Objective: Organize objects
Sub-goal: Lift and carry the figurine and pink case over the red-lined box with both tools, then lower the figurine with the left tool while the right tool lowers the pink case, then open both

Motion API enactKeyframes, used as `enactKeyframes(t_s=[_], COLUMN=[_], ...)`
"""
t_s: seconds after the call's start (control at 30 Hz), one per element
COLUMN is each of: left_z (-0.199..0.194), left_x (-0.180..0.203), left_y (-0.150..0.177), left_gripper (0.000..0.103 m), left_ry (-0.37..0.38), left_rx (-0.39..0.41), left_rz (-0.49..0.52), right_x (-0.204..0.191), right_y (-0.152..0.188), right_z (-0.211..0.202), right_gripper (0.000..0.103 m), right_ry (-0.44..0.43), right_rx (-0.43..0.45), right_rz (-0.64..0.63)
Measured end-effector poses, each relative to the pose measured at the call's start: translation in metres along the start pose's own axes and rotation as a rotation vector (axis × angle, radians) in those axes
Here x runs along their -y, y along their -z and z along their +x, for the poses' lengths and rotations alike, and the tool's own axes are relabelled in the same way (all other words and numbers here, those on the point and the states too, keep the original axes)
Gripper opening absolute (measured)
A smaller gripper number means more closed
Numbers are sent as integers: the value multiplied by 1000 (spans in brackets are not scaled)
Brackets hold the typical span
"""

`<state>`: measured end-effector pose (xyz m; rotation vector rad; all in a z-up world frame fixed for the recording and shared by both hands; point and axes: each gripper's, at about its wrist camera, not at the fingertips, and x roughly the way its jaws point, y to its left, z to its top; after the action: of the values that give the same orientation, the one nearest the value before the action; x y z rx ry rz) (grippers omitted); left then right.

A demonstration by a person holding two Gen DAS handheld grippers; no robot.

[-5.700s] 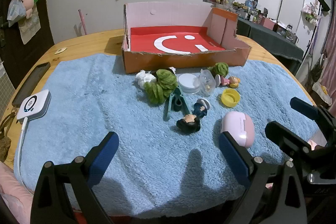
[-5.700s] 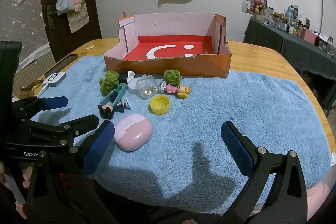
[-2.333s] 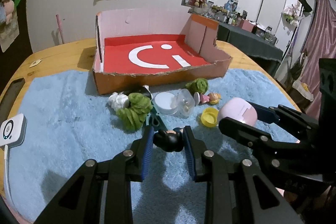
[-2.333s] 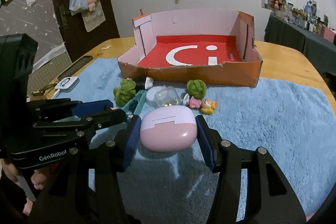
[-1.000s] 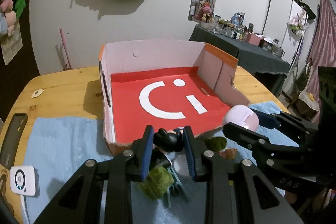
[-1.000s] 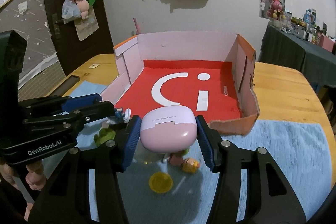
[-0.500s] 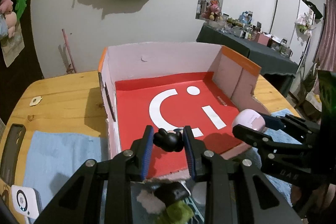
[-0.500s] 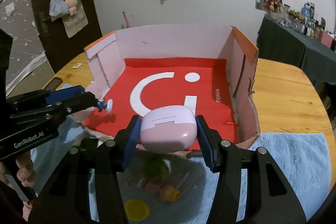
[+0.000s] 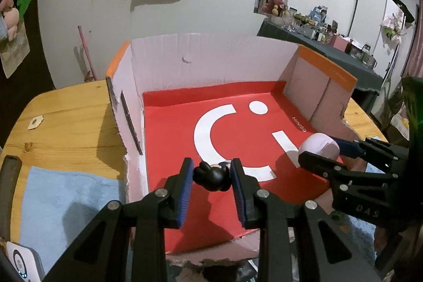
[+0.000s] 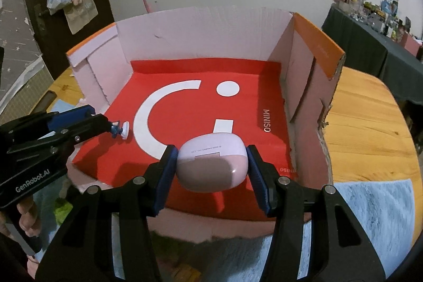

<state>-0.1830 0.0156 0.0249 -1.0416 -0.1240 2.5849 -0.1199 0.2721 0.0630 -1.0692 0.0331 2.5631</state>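
The left gripper [image 9: 211, 175] is clamped on a small black-haired toy figurine [image 9: 211, 175], its blue pads pressing the dark head from either side. That leaves the body free: in the right wrist view the figurine's blue legs and white base [image 10: 120, 129] stick out past the fingertips, so its long axis runs roughly along the gripper's fingers, base pointing away from the hand and down toward the floor of the box. Held this way it can probably be set down base first.

The right gripper [image 10: 211, 167] is closed on a pale pink rounded plastic case [image 10: 212, 167], gripped across its long axis, which lies left to right between the pads. Its flatter printed face tilts up toward the camera and its glossy curved side faces near.

Both things hang over the near part of the open cardboard box with the red printed floor [image 10: 246, 128], the figurine toward the left, the case toward the right, well apart from each other. Neither appears to touch the floor yet. The box sits on a wooden table [image 10: 370, 128], partly on a light blue fleece towel [image 9: 66, 197].
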Motion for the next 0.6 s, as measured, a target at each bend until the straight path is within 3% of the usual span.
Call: enactKeyframes(t_s=[0.6], left_z=[4], left_x=[-8], left_y=[8], left_gripper=[30], left_ry=[-7], left_rx=[-36], left_rz=[13], right_x=[-13], right_y=[9], right_z=[0], right_gripper=[51], right_ry=[25], right_rx=[-94], right_rz=[-14])
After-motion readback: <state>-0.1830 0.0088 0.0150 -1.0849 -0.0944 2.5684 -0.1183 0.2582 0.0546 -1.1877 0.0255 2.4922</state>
